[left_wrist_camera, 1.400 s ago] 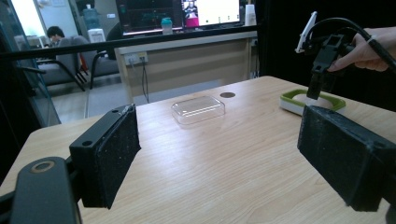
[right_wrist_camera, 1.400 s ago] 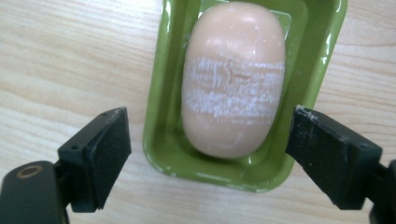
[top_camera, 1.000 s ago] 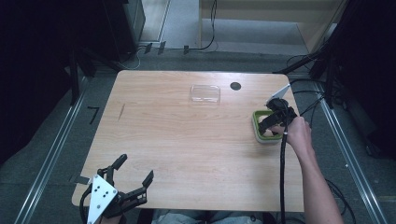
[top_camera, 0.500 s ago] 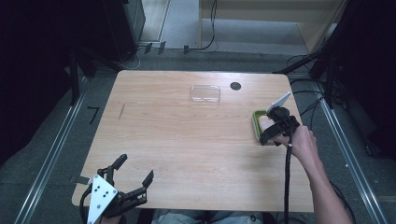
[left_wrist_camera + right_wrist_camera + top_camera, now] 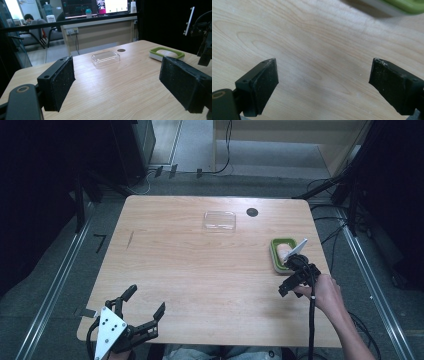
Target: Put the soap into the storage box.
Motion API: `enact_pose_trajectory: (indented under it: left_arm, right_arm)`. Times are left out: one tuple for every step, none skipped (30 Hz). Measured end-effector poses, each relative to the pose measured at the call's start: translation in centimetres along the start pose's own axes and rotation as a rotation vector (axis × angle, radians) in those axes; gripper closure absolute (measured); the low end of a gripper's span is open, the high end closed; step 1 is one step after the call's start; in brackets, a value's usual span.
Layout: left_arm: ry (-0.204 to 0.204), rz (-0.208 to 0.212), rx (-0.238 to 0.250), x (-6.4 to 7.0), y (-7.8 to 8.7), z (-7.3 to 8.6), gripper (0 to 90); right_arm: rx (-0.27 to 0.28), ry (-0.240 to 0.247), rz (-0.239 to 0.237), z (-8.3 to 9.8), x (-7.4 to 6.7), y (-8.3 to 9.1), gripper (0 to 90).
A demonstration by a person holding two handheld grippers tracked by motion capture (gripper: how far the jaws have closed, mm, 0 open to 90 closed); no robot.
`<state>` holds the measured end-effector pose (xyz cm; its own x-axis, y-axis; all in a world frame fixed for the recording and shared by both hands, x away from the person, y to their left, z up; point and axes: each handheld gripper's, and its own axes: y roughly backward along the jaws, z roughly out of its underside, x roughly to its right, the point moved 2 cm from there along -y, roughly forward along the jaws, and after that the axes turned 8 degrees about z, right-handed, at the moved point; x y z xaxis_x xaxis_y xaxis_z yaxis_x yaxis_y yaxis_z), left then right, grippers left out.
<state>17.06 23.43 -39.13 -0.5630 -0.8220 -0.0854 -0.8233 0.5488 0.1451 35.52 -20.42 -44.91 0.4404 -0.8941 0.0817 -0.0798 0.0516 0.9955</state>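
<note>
The right claw (image 5: 295, 279) hangs wide and empty over bare worktop (image 5: 200, 265), with the green dish (image 5: 281, 254) and the soap in it just beyond its tips. The step looks like a release, or a fresh approach (hard to say which). Next, a grasp means swinging back over the dish. The left claw (image 5: 142, 312) idles, wide open.

Light wood table (image 5: 200, 270), pretty bare. A clear plastic lid (image 5: 220, 220) lies flat near the far edge, about the middle, with a small dark round hole (image 5: 252, 212) in the top just right of it. Over by the right edge sits a green-rimmed dish (image 5: 278, 255) with something pale in it. There's a short dark mark (image 5: 130, 239) toward the left edge.
</note>
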Motion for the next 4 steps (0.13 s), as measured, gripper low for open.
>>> enact_pose_trajectory:
  left_arm:
    - [0.001, -0.002, -0.001, -0.01, -0.01, 0.0, 13.6]
    - [0.001, -0.001, -0.001, -0.02, -0.04, 0.0, 13.6]
    - [0.001, -0.001, -0.002, -0.02, -0.05, 0.0, 13.6]
    - [0.0, 0.001, -0.002, -0.02, -0.09, 0.01, 13.6]
  right_arm:
    - [0.003, 0.006, -0.007, 0.12, -0.07, -0.19, 9.5]
    - [-0.001, 0.007, -0.012, 0.25, -0.14, -0.31, 10.0]
    - [-0.009, 0.006, -0.014, 0.38, -0.18, -0.44, 10.1]
    - [-0.007, 0.004, -0.015, 0.45, -0.18, -0.52, 10.4]
